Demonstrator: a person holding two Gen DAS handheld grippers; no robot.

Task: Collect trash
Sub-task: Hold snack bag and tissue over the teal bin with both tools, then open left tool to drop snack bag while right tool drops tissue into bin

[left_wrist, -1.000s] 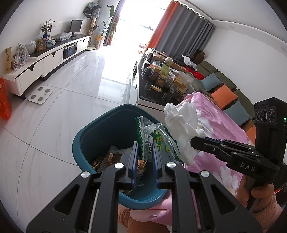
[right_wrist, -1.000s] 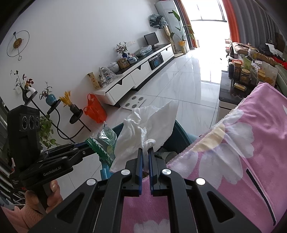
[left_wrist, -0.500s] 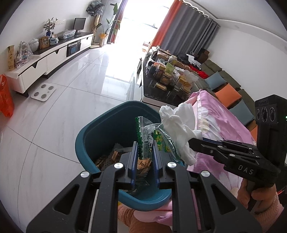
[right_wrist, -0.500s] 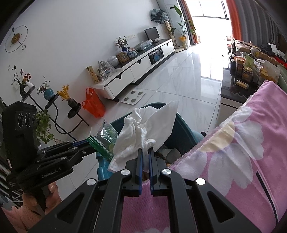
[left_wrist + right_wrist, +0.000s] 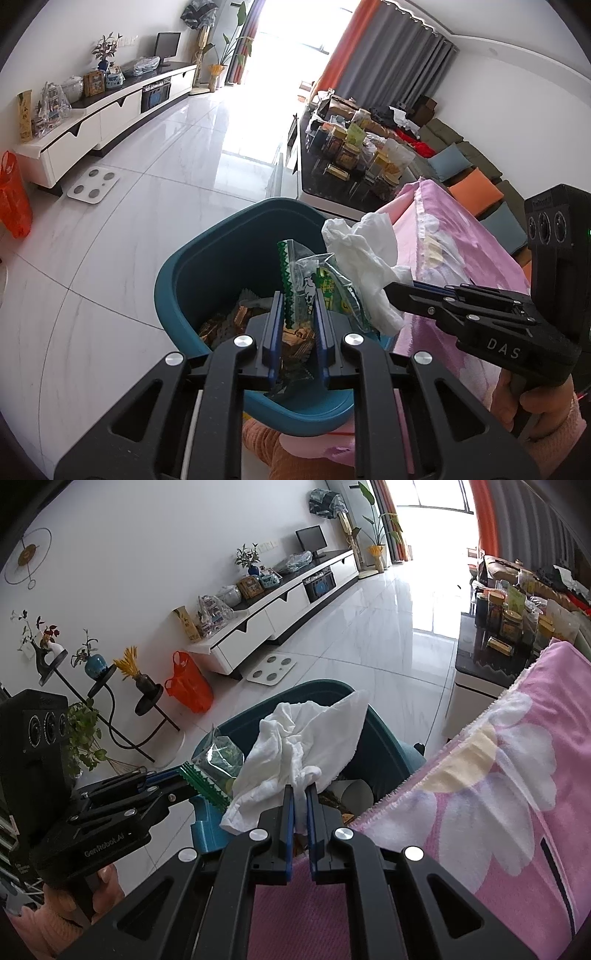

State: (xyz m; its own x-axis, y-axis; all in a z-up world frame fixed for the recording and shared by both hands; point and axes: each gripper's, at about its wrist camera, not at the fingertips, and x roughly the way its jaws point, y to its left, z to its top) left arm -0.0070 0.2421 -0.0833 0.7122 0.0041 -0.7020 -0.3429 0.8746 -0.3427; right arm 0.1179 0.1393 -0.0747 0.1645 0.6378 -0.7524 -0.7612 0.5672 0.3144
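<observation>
A teal trash bin [image 5: 207,254] stands on the floor by the pink-covered table; it also shows in the right wrist view [image 5: 384,734]. Wrappers lie inside it. My left gripper [image 5: 298,295] is shut on a green-edged clear plastic wrapper [image 5: 301,277] and holds it over the bin's opening. My right gripper [image 5: 299,788] is shut on a crumpled white tissue [image 5: 299,738], held above the bin's rim beside the wrapper. The tissue also shows in the left wrist view [image 5: 364,258], and the wrapper in the right wrist view [image 5: 218,760].
A pink floral cloth [image 5: 498,794] covers the table at right. A black coffee table [image 5: 332,184] with jars stands behind the bin. A white TV cabinet [image 5: 103,114], a floor scale [image 5: 94,184] and an orange bag [image 5: 190,686] are at left on the tiled floor.
Both grippers have shifted slightly over the bin with their loads still held. The bin sits more centrally under them now.
</observation>
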